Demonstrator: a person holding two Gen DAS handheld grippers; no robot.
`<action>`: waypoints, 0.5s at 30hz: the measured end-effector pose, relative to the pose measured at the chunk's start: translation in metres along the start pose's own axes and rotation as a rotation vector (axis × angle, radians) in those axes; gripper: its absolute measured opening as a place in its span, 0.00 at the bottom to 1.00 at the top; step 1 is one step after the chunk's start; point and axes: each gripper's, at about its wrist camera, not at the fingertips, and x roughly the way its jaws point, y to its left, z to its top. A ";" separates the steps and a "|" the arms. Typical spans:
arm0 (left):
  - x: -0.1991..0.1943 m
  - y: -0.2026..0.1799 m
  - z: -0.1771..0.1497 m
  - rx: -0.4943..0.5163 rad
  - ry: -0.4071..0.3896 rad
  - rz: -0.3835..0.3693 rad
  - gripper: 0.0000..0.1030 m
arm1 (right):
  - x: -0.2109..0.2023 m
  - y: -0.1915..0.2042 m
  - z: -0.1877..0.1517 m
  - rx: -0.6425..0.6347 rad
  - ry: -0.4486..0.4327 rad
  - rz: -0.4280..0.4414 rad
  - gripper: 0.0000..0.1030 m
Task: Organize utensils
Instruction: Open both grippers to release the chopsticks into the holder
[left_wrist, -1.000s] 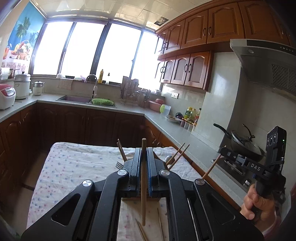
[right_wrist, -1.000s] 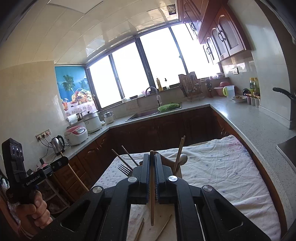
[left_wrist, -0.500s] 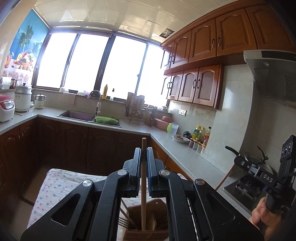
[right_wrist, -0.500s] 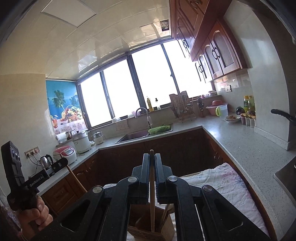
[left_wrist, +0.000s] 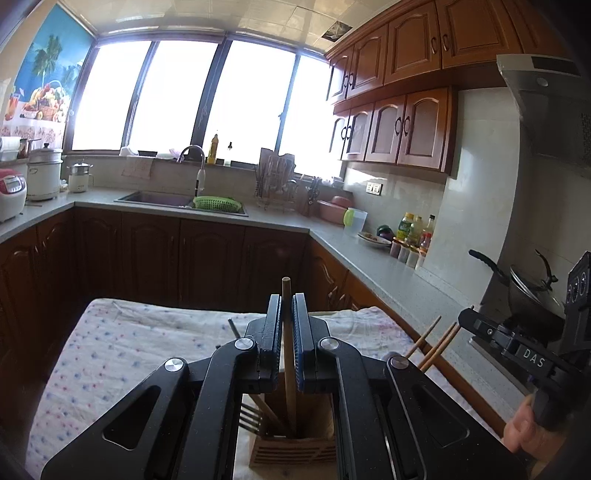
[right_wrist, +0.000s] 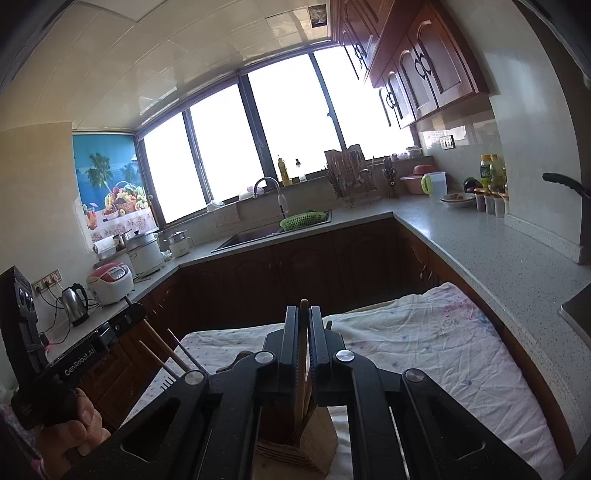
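Note:
My left gripper (left_wrist: 287, 299) is shut on a wooden chopstick (left_wrist: 289, 354) held upright; its lower end reaches into a wooden utensil holder (left_wrist: 295, 448) that also holds a fork (left_wrist: 248, 421). My right gripper (right_wrist: 303, 312) is shut on another wooden chopstick (right_wrist: 303, 354), its lower end inside the same holder (right_wrist: 314, 443). Each gripper appears in the other's view: the right one (left_wrist: 467, 317) with chopsticks (left_wrist: 437, 345) beside it, the left one (right_wrist: 133, 312) at left.
The holder stands on a table with a dotted white cloth (left_wrist: 122, 343). Wooden cabinets and a grey counter (left_wrist: 373, 266) surround it, with a sink (left_wrist: 155, 199), a wok (left_wrist: 532, 291) on the stove, a rice cooker (right_wrist: 110, 282) and a kettle (right_wrist: 75, 302).
Both grippers rose with their chopsticks above the table, then came down over the holder. The chopstick tips now sit inside the holder.

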 end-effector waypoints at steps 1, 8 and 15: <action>0.001 0.003 -0.004 -0.006 0.011 0.003 0.05 | 0.002 -0.002 -0.002 0.006 0.009 0.000 0.05; 0.006 0.013 -0.024 -0.018 0.060 0.026 0.05 | 0.010 -0.006 -0.011 0.016 0.054 -0.010 0.05; 0.006 0.013 -0.023 -0.023 0.073 0.030 0.05 | 0.010 -0.005 -0.009 0.025 0.062 -0.009 0.05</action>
